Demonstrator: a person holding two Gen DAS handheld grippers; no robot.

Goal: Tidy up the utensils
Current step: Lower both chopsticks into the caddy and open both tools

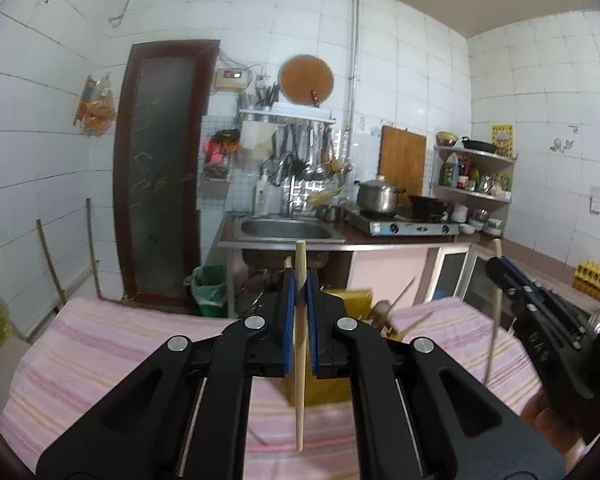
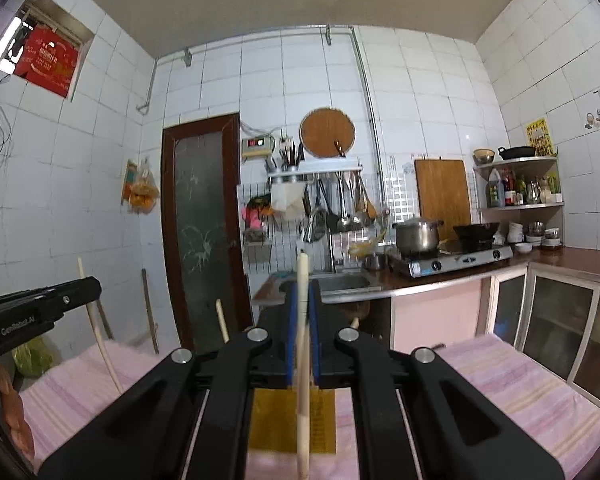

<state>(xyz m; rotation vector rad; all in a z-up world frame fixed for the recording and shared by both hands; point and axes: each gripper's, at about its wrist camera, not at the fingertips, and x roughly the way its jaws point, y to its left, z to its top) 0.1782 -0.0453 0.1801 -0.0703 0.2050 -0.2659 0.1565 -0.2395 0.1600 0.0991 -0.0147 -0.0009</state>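
The left gripper [image 1: 299, 280] has its jaws clenched on a pale wooden chopstick [image 1: 300, 344], which stands nearly upright between the blue pads [image 1: 288, 320], its upper end poking out at twelve o'clock and its lower end hanging toward six over the pink striped cloth [image 1: 100, 344] on the worktop. The right gripper [image 2: 302, 304] grasps a second chopstick [image 2: 303, 380] in much the same way, pinched partway along the shaft and held close to vertical. Below and behind both sits a yellow holder [image 2: 292, 420] on the cloth; in the left wrist view it lies just past the jaws toward one o'clock, with what looks like other sticks and a round wooden end [image 1: 384, 312] leaning out of it, though blur makes them hard to identify.

Each chopstick looks light, stiff and smooth, so it should carry easily but could pivot or slip in a narrow pinch. A hold near the middle, as now, probably keeps it from swinging; a hold nearer one end would give more reach into the holder at the cost of wobble. The sticks seem thin enough to snap if levered against the holder's rim, so a straight drop, thin end down, looks safest.
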